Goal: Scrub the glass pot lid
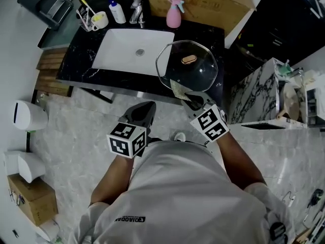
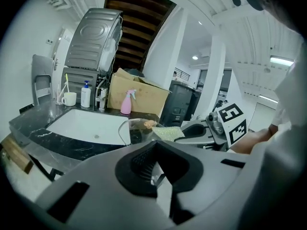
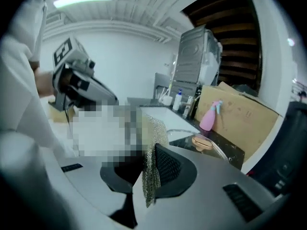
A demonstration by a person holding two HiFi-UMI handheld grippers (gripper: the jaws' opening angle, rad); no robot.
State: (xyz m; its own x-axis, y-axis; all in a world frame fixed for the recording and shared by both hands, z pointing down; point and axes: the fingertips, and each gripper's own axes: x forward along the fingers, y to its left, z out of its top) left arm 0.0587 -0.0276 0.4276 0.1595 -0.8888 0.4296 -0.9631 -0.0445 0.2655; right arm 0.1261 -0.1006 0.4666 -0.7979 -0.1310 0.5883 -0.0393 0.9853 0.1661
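Shirt (image 1: 177,187): white, fills the lower head view, with both forearms reaching forward from it.
Left gripper (image 2: 153,163): jaws closed together with nothing between them, held short of the black table (image 1: 81,65).
Right gripper (image 3: 148,170): clamped on a glittery scouring cloth (image 3: 152,143). Its own view shows the grip; the head view shows only the cloth's end at the lid's near rim.
Glass pot lid (image 1: 187,70): flat on the table, knob up, just right of the white sink (image 1: 122,50).

Head view overhead; gripper views apparently share sink (image 2: 86,123)
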